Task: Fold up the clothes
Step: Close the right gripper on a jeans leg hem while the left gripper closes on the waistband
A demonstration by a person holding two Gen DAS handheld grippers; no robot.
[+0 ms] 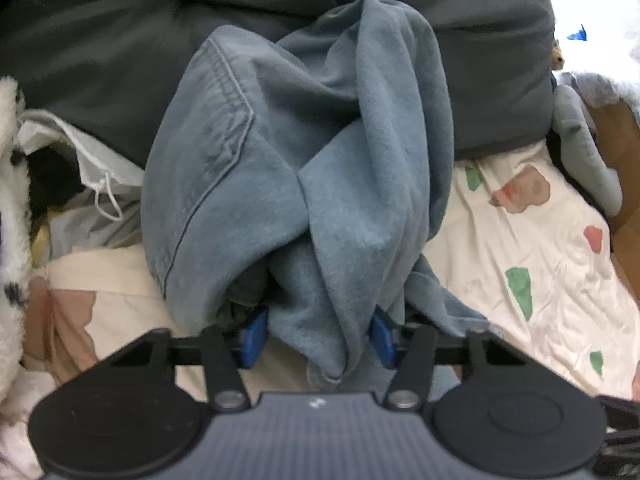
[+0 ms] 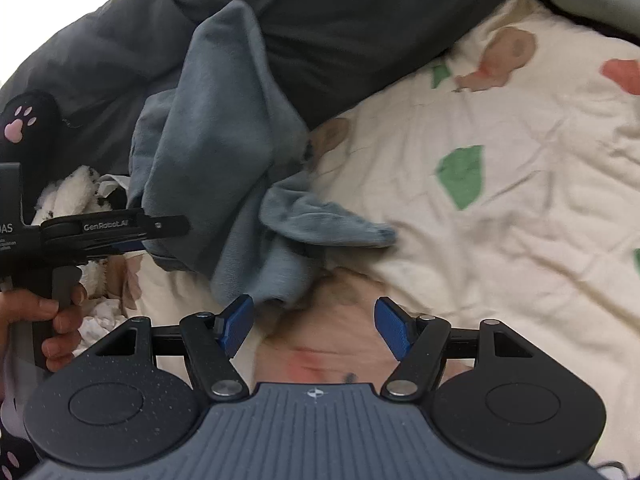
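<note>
A blue-grey denim-like garment [image 1: 304, 168] is bunched into a tall heap on the patterned bedsheet [image 1: 532, 240]. My left gripper [image 1: 317, 340] has a thick fold of it filling the gap between its blue pads, which press on the cloth from both sides. In the right wrist view the same garment [image 2: 208, 140] stands at the left, one loose end trailing over the sheet [image 2: 480, 240]. My right gripper [image 2: 316, 328] hovers open over bare sheet, the trailing end just ahead of its left pad. The left gripper [image 2: 132, 232] reaches in from the left, held by a person's hand [image 2: 52, 320].
A dark grey duvet [image 1: 120, 48] lies behind the garment. A white and black plush [image 1: 10, 240] and a white bag [image 1: 92, 168] crowd the left. A grey plush toy [image 1: 580, 140] and a cardboard box [image 1: 624, 160] border the right. A black paw-print sock [image 2: 24, 124] sits at far left.
</note>
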